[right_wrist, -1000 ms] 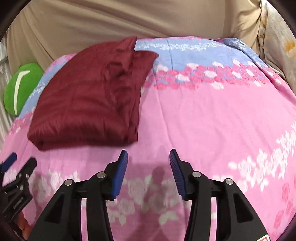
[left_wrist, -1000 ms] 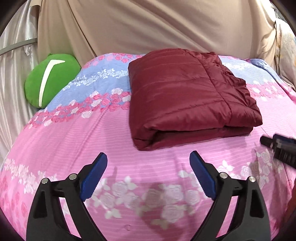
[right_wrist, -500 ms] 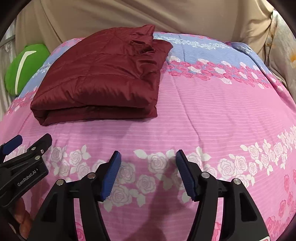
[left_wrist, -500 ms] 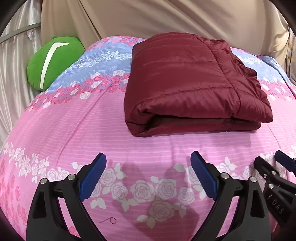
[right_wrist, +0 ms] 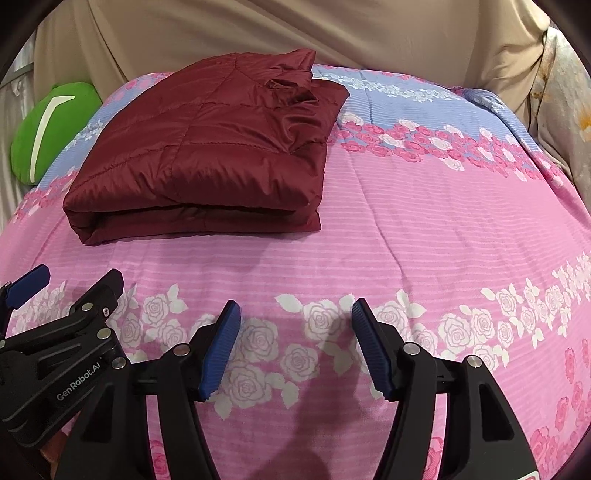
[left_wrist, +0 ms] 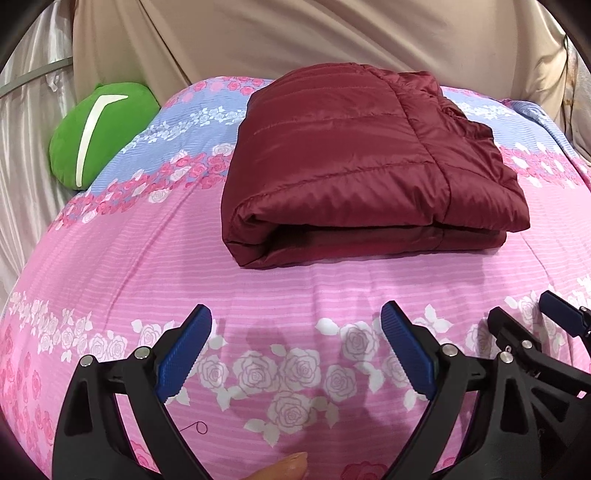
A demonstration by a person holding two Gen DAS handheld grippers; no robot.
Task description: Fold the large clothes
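Surface: bed w/ floral bedspread (left_wrist: 155, 266) (right_wrist: 424, 229), pink w/ white roses under both tools, blue-and-pink rose band farther ahead. Beige draped cloth (left_wrist: 295, 37) (right_wrist: 258, 29) closes off the room beyond the bed. Green cushion (left_wrist: 99, 133) (right_wrist: 44, 129) w/ a white stripe sits ahead and far to the left of each tool, at the bed's edge, part hidden behind the bedspread's curve.

Hidden/cut off: fingertip (left_wrist: 284, 469) pokes in at the bottom edge of the left wrist view, rest out of frame. Small dark thread loop (left_wrist: 197, 428) on the bedspread near the left tool's left finger. Patterned fabric (right_wrist: 565, 110) at far right is only partly in frame, can't tell what it is.

Left tool (left_wrist: 295, 358) (right_wrist: 66, 284): spread wide, nothing between the blue pads, hovering over the roses. Right tool (right_wrist: 295, 350) (left_wrist: 524, 325): also spread, nothing held, just beside the left one.

Folded maroon puffer jacket (left_wrist: 351, 166) (right_wrist: 207, 147): lies flat on the bedspread straight ahead of the left tool, ahead-left of the right tool, apart from both. Rounded fold edge faces the tools; bunched collar end toward the far right. Long axis hard to call thru the fisheye.
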